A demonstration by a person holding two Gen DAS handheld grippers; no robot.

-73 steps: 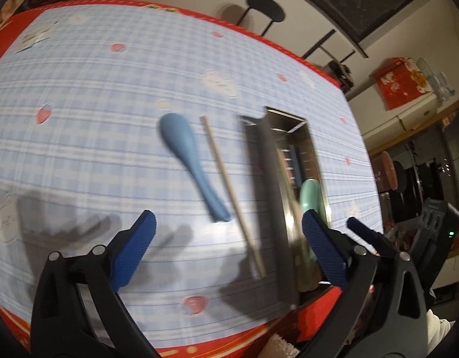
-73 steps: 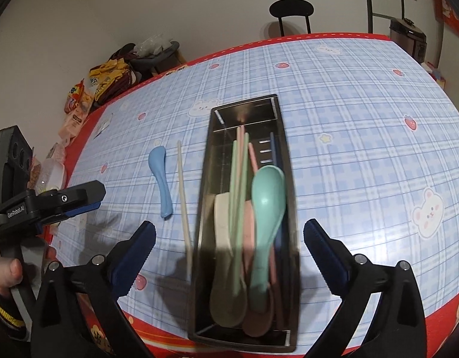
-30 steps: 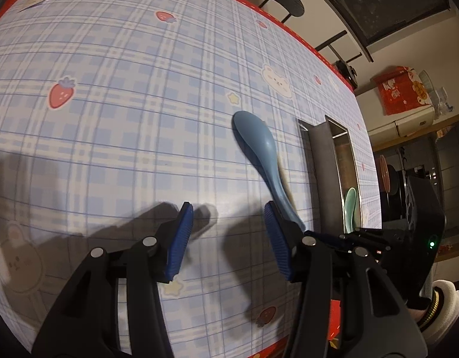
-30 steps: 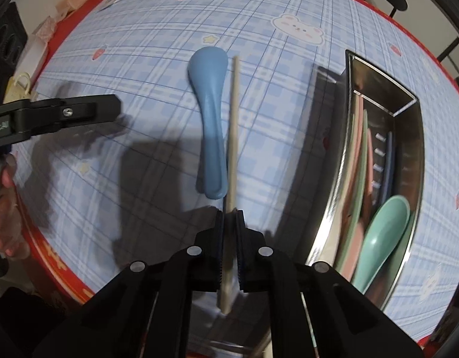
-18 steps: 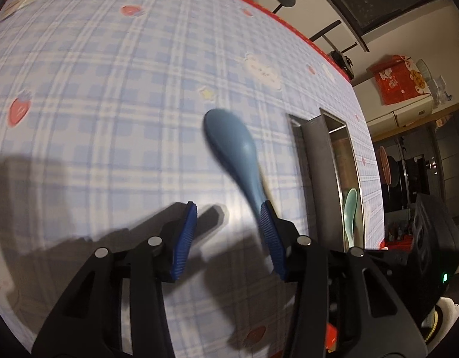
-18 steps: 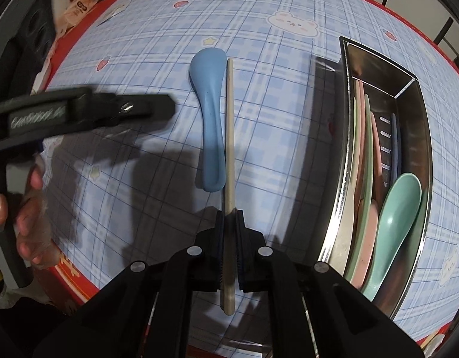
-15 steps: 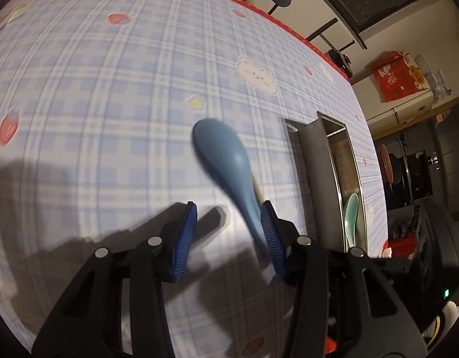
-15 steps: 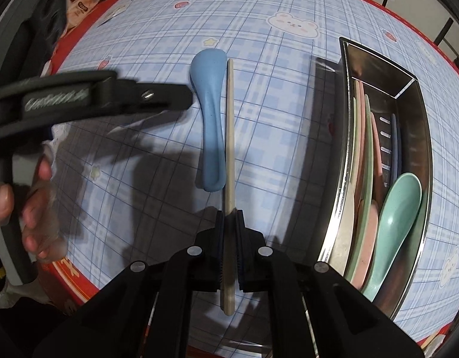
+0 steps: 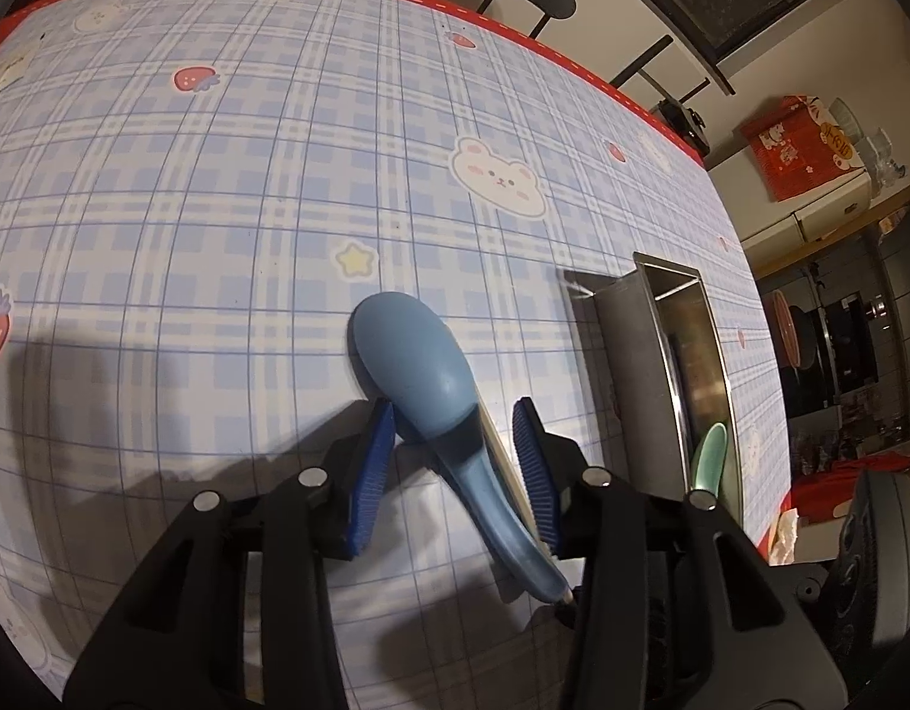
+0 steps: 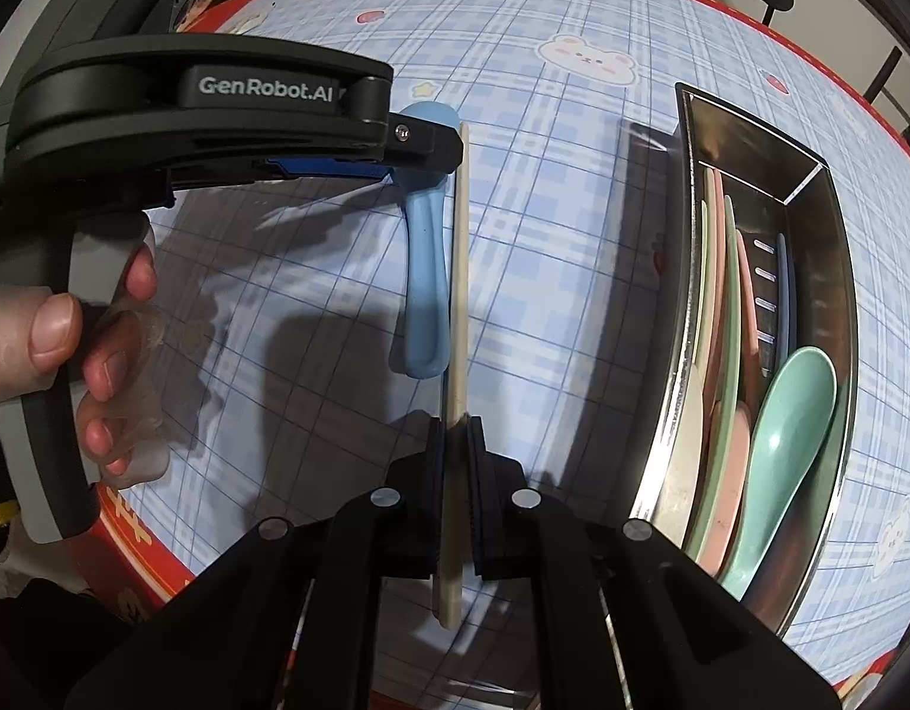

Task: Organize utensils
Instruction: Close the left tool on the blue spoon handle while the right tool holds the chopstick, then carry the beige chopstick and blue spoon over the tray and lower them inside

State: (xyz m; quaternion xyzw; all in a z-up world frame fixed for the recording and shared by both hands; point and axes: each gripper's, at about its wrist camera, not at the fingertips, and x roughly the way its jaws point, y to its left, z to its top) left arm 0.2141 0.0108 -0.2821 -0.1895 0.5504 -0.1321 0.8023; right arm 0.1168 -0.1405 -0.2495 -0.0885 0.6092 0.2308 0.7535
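My left gripper (image 9: 454, 423) has slid across the table (image 9: 218, 207) since a second ago and its jaws have just been narrowing — they now straddle the blue spoon (image 9: 422, 381) at its neck, pads not yet pressing. It points steeply down (hand (image 10: 70, 343) on the grip). My right gripper (image 10: 455, 449) is clamped on the chopstick (image 10: 458, 272) beside the spoon — the steel tray (image 10: 822, 225) lies to the right.

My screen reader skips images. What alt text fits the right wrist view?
The right gripper is shut on a beige chopstick lying beside a blue plastic spoon on a blue plaid tablecloth; the left gripper reaches over the spoon, and a steel utensil tray sits at right.
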